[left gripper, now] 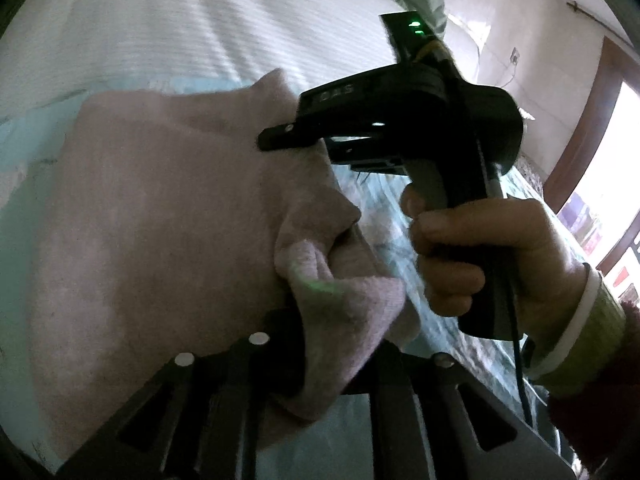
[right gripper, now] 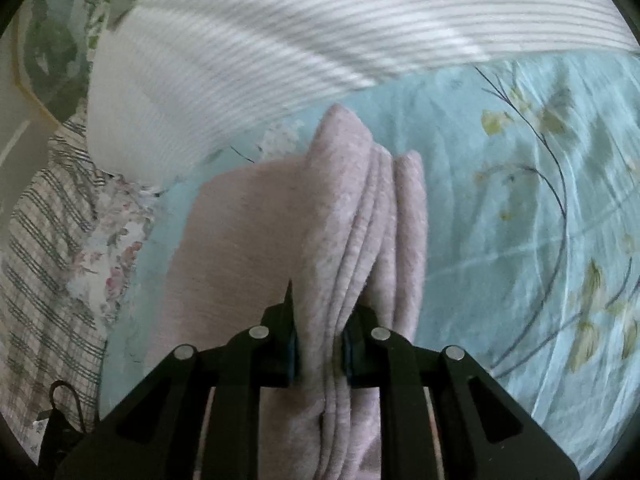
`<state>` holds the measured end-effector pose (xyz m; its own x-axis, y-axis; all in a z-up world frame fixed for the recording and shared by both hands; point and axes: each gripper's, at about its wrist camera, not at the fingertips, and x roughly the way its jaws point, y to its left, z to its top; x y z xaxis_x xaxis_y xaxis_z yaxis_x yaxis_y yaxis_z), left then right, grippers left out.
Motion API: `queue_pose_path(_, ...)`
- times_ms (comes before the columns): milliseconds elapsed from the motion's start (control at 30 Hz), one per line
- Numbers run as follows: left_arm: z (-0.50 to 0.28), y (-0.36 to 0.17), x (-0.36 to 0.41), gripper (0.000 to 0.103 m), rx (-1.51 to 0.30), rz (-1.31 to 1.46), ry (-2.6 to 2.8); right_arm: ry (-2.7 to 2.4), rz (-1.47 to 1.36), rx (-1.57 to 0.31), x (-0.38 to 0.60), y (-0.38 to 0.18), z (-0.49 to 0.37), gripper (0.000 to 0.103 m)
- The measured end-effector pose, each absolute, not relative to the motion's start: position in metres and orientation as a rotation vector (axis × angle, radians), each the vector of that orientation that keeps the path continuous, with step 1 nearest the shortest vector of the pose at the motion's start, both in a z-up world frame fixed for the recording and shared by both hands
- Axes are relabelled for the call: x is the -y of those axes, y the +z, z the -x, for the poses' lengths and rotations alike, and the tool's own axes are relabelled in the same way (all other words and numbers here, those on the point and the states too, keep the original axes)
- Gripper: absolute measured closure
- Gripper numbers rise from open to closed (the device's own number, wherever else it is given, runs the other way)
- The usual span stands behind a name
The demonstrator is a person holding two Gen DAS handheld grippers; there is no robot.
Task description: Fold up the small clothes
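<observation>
A pink knit garment (left gripper: 160,220) hangs lifted over a light blue floral bedsheet (right gripper: 520,208). My left gripper (left gripper: 340,344) is shut on a bunched corner of it at the bottom of the left wrist view. My right gripper (right gripper: 320,344) is shut on several stacked layers of the same garment (right gripper: 360,220), which falls away in front of it. In the left wrist view the right gripper (left gripper: 288,140) shows from the side, its fingers clamped on the garment's upper edge, held by a hand (left gripper: 492,256).
A white striped cloth (right gripper: 280,52) lies on the bed beyond the garment, also in the left wrist view (left gripper: 200,32). A plaid cloth (right gripper: 48,264) and a flowered fabric (right gripper: 116,248) lie at left. A wall and wooden door frame (left gripper: 592,120) stand at right.
</observation>
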<state>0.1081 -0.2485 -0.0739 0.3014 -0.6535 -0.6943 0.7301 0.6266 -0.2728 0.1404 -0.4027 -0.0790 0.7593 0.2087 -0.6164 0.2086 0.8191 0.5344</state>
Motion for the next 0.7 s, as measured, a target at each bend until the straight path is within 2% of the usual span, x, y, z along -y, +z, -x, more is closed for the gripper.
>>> queue_pose_path(67, -0.106, -0.070, 0.238, 0.077, -0.888, -0.074, -0.951, -0.020, -0.624, -0.720, 0.400, -0.079, -0.133, 0.079)
queue_pose_path(133, -0.106, -0.063, 0.223, 0.053, -0.906, -0.046, -0.978, -0.045, -0.607, -0.707, 0.399, -0.075, -0.124, 0.079)
queue_pose_path(167, -0.106, -0.058, 0.213, 0.047, -0.904, -0.032, -0.984, -0.057, -0.604, -0.702, 0.398, -0.071, -0.118, 0.078)
queue_pose_path(200, -0.104, -0.051, 0.199, 0.038, -0.887, -0.009, -0.989, -0.072, -0.607, -0.695, 0.398, -0.068, -0.111, 0.077)
queue_pose_path(233, -0.102, -0.046, 0.191, 0.026, -0.874, 0.004, -0.985, -0.085, -0.610, -0.690, 0.399, -0.066, -0.106, 0.068)
queue_pose_path(267, -0.103, -0.040, 0.181, 0.021, -0.858, 0.014, -0.977, -0.098, -0.617, -0.680, 0.398, -0.064, -0.099, 0.055)
queue_pose_path(333, -0.109, -0.030, 0.160, 0.018, -0.825, 0.039, -0.945, -0.094, -0.632, -0.650, 0.397, -0.060, -0.086, 0.042)
queue_pose_path(367, -0.112, -0.026, 0.154, 0.018, -0.825, 0.048, -0.931, -0.087, -0.643, -0.638, 0.397, -0.059, -0.080, 0.040)
queue_pose_path(533, -0.156, -0.030, 0.124, 0.017, -0.881, 0.140, -0.827, -0.062, -0.700, -0.658, 0.393, -0.068, -0.071, 0.039)
queue_pose_path(700, -0.210, -0.054, 0.117, 0.017, -1.021, 0.304, -0.813, -0.039, -0.721, -0.694, 0.389, -0.080, -0.076, 0.033)
